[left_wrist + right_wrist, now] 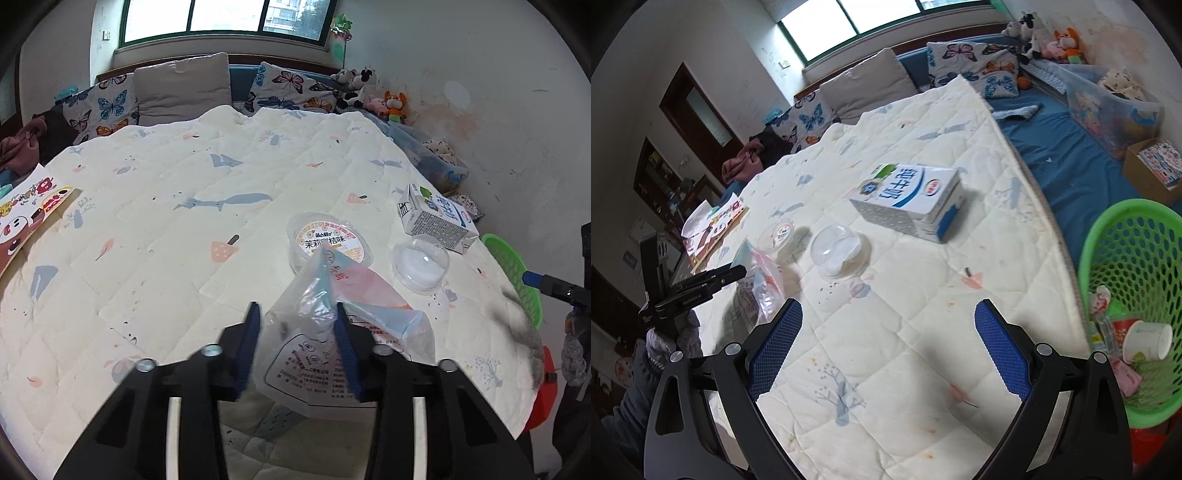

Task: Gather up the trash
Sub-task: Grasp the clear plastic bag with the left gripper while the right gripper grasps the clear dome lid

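Note:
My left gripper [295, 314] has its blue fingers around a crumpled clear plastic bag [325, 332] with printed text, lifted off the quilt; it also shows in the right wrist view [759, 284]. Beyond it lie a round lidded cup [328, 240], a clear plastic dome lid [421, 266] and a blue-and-white milk carton [436, 218] on its side. My right gripper [888, 314] is open and empty above the quilt, near the carton [912, 199] and the dome lid [838, 251]. A green mesh trash basket [1137, 258] holding paper cups stands to its right.
A cream quilt [184, 221] covers the blue bed. A picture book [26, 218] lies at the left edge. Pillows [181, 88] and plush toys [369, 92] line the headboard. A clear storage bin [1108, 107] and a cardboard box [1152, 170] sit on the mattress at the right.

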`<action>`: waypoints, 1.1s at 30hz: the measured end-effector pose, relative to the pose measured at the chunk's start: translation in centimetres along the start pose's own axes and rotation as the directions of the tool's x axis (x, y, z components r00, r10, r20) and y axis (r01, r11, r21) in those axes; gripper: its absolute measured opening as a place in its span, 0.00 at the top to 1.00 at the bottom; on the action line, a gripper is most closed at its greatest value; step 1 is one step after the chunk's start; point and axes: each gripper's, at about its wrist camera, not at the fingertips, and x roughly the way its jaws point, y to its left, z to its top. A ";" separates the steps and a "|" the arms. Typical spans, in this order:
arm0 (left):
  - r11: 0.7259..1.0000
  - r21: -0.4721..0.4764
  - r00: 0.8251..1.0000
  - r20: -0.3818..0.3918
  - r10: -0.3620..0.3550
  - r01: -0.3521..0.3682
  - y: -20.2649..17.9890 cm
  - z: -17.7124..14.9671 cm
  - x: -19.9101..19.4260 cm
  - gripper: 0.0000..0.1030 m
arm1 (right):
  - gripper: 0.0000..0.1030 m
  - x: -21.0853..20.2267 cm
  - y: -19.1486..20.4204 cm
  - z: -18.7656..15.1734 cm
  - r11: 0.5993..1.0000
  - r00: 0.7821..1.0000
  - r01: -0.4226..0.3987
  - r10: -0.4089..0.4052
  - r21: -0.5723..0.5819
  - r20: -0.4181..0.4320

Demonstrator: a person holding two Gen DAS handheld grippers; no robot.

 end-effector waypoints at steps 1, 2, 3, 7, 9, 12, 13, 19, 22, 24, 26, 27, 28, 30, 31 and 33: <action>1.000 -0.001 1.000 0.003 0.002 -0.002 0.1 -0.1 -0.1 0.69 | 0.09 0.4 0.3 0.0 1.000 1.000 -0.002 0.002 -0.006 -0.005; 1.000 -0.001 1.000 0.005 0.004 -0.004 0.1 -0.1 -0.2 0.70 | 0.09 0.6 0.5 0.1 1.000 1.000 -0.003 0.003 -0.010 -0.009; 1.000 -0.004 1.000 0.011 0.005 -0.005 0.2 -0.2 -0.4 0.71 | 0.09 0.9 0.8 0.2 1.000 1.000 -0.004 0.004 -0.016 -0.012; 1.000 -0.014 0.999 0.031 0.007 -0.007 0.5 -0.4 -1.5 0.77 | 0.09 2.4 2.3 0.5 0.998 1.000 0.010 -0.012 -0.058 -0.023; 1.000 -0.016 0.999 0.041 0.016 -0.016 0.6 -0.4 -2.2 0.79 | 0.10 3.3 3.2 0.7 0.996 0.999 0.019 -0.022 -0.088 -0.027; 0.999 -0.017 0.998 0.063 0.028 -0.027 0.9 -0.4 -3.5 0.79 | 0.13 4.9 4.9 0.9 0.988 0.999 0.039 -0.044 -0.149 -0.032; 0.999 -0.016 0.997 0.070 0.037 -0.036 1.0 -0.3 -4.1 0.79 | 0.15 5.4 5.2 0.9 0.987 0.998 0.037 -0.043 -0.156 -0.036; 0.998 -0.022 0.994 0.096 0.056 -0.055 1.6 -0.5 -6.4 0.79 | 0.19 8.5 7.5 1.5 0.975 0.997 0.049 -0.062 -0.217 -0.051; 0.998 -0.031 0.993 0.097 0.062 -0.059 1.9 -0.7 -7.2 0.79 | 0.21 9.9 8.3 2.0 0.967 0.996 0.068 -0.080 -0.244 -0.042; 0.998 -0.033 0.993 0.096 0.065 -0.062 2.0 -0.9 -7.4 0.79 | 0.23 10.6 8.5 2.3 0.965 0.995 0.076 -0.090 -0.252 -0.044; 0.998 -0.034 0.993 0.096 0.065 -0.062 2.1 -1.1 -7.6 0.79 | 0.25 11.5 8.7 2.6 0.960 0.993 0.093 -0.109 -0.263 -0.046; 0.998 -0.035 0.993 0.096 0.064 -0.061 2.1 -1.1 -7.6 0.79 | 0.26 11.9 8.8 2.8 0.958 0.992 0.102 -0.118 -0.268 -0.045; 0.998 -0.035 0.993 0.096 0.064 -0.060 2.1 -1.2 -7.6 0.79 | 0.26 12.3 8.8 2.9 0.956 0.991 0.107 -0.124 -0.272 -0.048; 0.998 -0.037 0.993 0.095 0.063 -0.059 2.2 -1.3 -7.6 0.79 | 0.27 12.8 8.8 3.1 0.956 0.990 0.114 -0.132 -0.271 -0.051; 0.998 -0.038 0.994 0.095 0.062 -0.058 2.3 -1.3 -7.6 0.79 | 0.29 13.1 8.7 3.2 0.957 0.990 0.113 -0.132 -0.268 -0.055; 0.998 -0.037 0.994 0.095 0.060 -0.057 2.3 -1.3 -7.6 0.79 | 0.30 13.4 8.6 3.3 0.957 0.989 0.113 -0.134 -0.266 -0.061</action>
